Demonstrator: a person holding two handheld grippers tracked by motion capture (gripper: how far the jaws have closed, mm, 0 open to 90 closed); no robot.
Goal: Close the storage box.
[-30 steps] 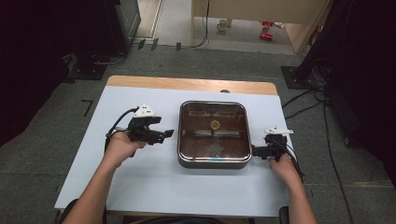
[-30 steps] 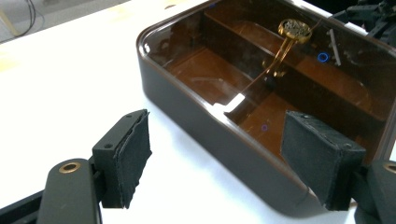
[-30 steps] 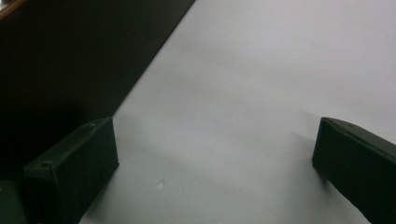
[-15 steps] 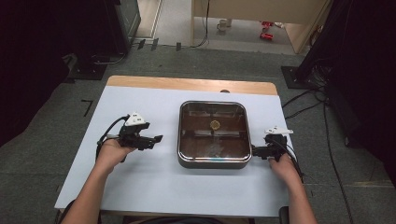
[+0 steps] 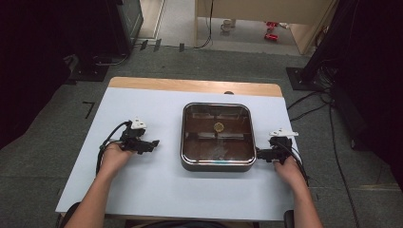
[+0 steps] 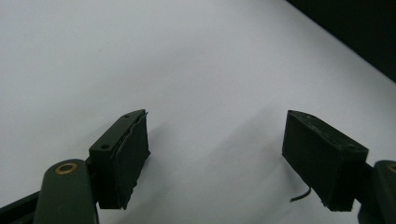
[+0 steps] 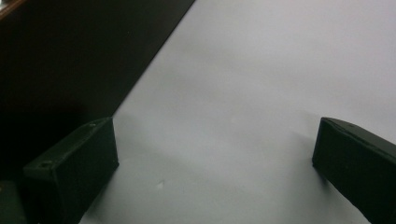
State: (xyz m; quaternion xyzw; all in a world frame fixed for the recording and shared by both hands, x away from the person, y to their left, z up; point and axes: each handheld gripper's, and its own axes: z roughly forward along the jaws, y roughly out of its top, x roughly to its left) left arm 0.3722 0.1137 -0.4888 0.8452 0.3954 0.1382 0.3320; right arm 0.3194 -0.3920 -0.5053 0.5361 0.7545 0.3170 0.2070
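A square dark metal pan (image 5: 217, 165) sits in the middle of the white table (image 5: 157, 190), with a small round yellowish piece (image 5: 218, 126) on its glossy brown bottom. My left gripper (image 5: 153, 143) rests on the table left of the pan, a gap away, pointing at it. Its jaws (image 6: 215, 140) are open over bare white surface. My right gripper (image 5: 260, 154) lies against the pan's right side near the front corner. It (image 7: 215, 149) is open too, with nothing between its pads, and the pan's dark wall (image 7: 70, 56) runs close along its left.
A wooden strip (image 5: 190, 86) edges the table's far side. Beyond it, cables and dark equipment stands (image 5: 328, 57) sit on the grey floor. A dark shape (image 6: 359, 28) fills the top right corner of the left gripper view. White table stretches in front of the pan.
My left gripper has drawn back leftward and toward the person, away from the pan's left edge. The right gripper and the pan have stayed put.
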